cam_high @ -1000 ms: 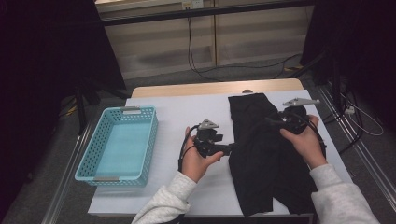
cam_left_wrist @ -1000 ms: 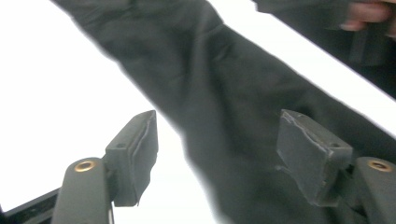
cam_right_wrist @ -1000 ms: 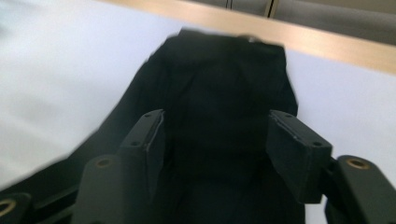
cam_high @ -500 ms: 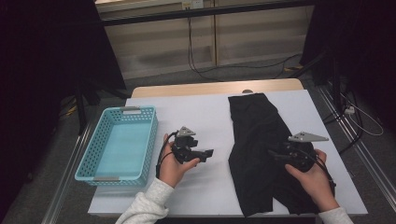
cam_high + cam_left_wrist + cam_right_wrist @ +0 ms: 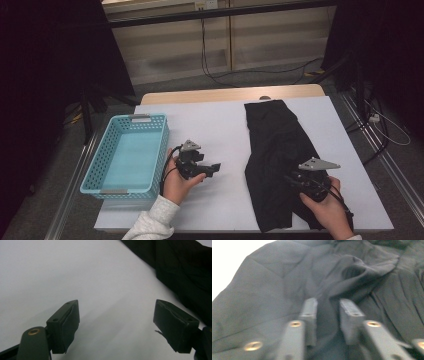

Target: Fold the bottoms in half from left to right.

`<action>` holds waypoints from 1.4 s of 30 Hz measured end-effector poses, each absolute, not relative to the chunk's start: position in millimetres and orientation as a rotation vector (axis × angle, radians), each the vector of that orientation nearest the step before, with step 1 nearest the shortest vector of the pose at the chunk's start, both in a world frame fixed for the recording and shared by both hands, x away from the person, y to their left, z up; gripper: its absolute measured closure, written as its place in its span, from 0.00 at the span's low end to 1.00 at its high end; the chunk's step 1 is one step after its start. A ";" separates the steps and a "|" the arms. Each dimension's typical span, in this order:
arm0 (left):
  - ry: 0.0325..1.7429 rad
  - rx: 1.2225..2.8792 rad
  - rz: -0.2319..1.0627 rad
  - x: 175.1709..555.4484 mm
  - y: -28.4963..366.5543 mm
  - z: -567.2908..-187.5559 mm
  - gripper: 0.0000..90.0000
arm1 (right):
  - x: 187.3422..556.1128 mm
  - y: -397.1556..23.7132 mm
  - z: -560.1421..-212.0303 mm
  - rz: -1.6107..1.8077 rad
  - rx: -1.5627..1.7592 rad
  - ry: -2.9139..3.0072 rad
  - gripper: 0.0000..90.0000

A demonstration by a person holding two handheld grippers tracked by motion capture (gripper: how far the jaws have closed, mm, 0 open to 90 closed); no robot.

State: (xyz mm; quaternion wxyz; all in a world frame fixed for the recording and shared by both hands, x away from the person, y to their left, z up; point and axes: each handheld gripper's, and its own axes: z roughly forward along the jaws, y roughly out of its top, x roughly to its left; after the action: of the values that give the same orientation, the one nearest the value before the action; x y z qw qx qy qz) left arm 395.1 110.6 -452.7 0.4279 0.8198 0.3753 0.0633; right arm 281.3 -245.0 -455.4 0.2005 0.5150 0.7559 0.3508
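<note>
A black garment (image 5: 277, 155) is laid lengthwise on the right half of the white table (image 5: 220, 125), running from the far edge to the near edge. In the high view its folds are lost in shadow; in the right gripper view the cloth (image 5: 287, 280) is resolved as creased grey-black fabric with a raised fold ahead of the jaws.

The right gripper (image 5: 300, 180) is positioned over the near part of the garment. In its own view the jaws have just been closing and stand close together with a ridge of fabric (image 5: 328, 312) gathered between them; whether the pads are pressing on it cannot be told because of blur.

The left gripper (image 5: 212, 167) is held over bare table, between the garment and a light blue basket (image 5: 100, 172) at the table's left edge. In the left gripper view its jaws have just been opening and stand wide apart, nothing between them, with the garment's edge (image 5: 185, 272) seen at upper right.
</note>
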 end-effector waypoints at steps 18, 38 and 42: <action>0.945 2.023 0.168 397.5 115.5 -449.2 0.22 | 275.2 -292.9 -412.7 1.212 1.515 1.994 0.98; 0.930 2.052 0.186 395.6 113.9 -449.6 0.21 | 270.4 -271.3 -447.5 0.907 1.407 2.119 0.62; 0.937 2.043 0.191 395.8 115.8 -449.2 0.21 | 271.2 -275.9 -457.3 0.836 1.427 2.128 0.67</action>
State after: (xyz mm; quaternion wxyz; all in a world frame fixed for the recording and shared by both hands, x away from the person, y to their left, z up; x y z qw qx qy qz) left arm 395.8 115.8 -449.2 0.4287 0.8183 0.3752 0.0764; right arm 271.2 -275.9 -457.3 0.2214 0.5164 0.7699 0.3026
